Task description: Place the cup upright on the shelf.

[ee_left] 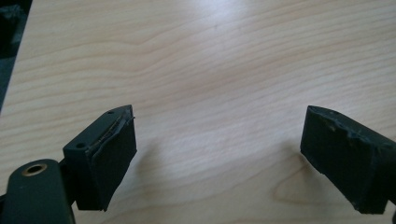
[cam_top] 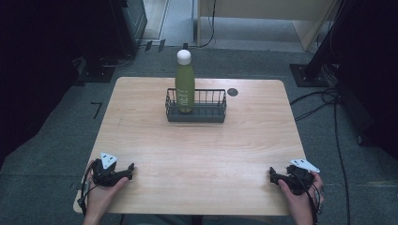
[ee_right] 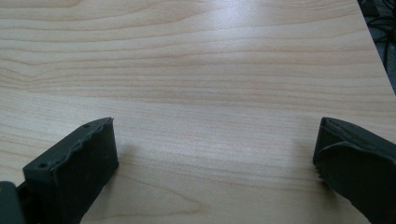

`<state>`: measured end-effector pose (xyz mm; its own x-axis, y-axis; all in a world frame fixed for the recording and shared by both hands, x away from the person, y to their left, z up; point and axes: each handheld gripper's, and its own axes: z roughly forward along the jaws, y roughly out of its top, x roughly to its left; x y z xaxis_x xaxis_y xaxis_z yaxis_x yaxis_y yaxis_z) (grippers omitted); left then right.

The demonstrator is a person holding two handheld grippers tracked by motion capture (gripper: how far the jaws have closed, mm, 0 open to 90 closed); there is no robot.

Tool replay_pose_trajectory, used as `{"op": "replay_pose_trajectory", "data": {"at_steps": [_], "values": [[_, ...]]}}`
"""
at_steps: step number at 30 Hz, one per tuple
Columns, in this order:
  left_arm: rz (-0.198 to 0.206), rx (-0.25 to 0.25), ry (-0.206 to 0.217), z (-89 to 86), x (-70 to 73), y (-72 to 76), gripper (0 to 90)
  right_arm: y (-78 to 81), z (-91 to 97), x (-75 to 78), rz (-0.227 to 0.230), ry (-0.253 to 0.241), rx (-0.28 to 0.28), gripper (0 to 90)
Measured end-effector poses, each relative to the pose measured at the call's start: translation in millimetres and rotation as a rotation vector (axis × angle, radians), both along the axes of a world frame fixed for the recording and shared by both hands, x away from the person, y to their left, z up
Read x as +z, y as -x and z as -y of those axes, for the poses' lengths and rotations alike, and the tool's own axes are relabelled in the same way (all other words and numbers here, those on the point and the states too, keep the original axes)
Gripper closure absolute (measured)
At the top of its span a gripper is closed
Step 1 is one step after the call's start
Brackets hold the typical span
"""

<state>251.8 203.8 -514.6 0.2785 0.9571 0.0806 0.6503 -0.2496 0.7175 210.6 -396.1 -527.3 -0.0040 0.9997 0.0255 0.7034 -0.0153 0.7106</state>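
A green bottle [cam_top: 185, 86] with a white cap stands upright in a dark wire basket [cam_top: 196, 112] at the far middle of the wooden table [cam_top: 197, 154]. My left gripper [cam_top: 131, 168] rests low at the table's near left corner, held by a hand, far from the basket. In the left gripper view its jaws stand wide apart over bare wood, and the left gripper [ee_left: 219, 140] holds nothing. My right gripper [cam_top: 272, 173] sits at the near right corner in the other hand. Its jaws are also spread over bare wood, the right gripper [ee_right: 215, 149] empty.
A small dark round mark [cam_top: 233, 92] lies on the table right of the basket. Cables [cam_top: 324, 101] trail over the grey floor to the right, and dark equipment stands at both far corners. The table's right edge [ee_right: 373, 42] shows in the right gripper view.
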Motion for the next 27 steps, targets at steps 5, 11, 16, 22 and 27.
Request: {"op": "replay_pose_trajectory", "data": {"at_steps": [5, 11, 16, 22, 27], "values": [[-0.002, -0.012, -0.017, -2.8, -1.0, 0.9, 10.8, -0.1, 0.1, 0.0, 0.001, 0.001, 0.001, 0.0], [-0.014, -0.030, 0.011, -3.6, -2.1, -3.5, 9.7, 0.0, 0.1, 0.0, 0.001, 0.001, 0.001, 0.0], [-0.029, -0.027, 0.037, -3.2, -2.9, -5.1, 8.7, -0.1, 0.1, -0.1, 0.001, 0.000, 0.001, 0.0], [-0.043, -0.024, 0.056, -2.9, -3.2, -7.3, 8.8, 0.0, -0.1, 0.0, 0.001, 0.000, 0.000, 0.0], [-0.042, -0.026, 0.057, -4.0, -3.1, -6.9, 9.2, 0.0, 0.1, 0.0, 0.002, 0.000, 0.001, 0.0]]}}
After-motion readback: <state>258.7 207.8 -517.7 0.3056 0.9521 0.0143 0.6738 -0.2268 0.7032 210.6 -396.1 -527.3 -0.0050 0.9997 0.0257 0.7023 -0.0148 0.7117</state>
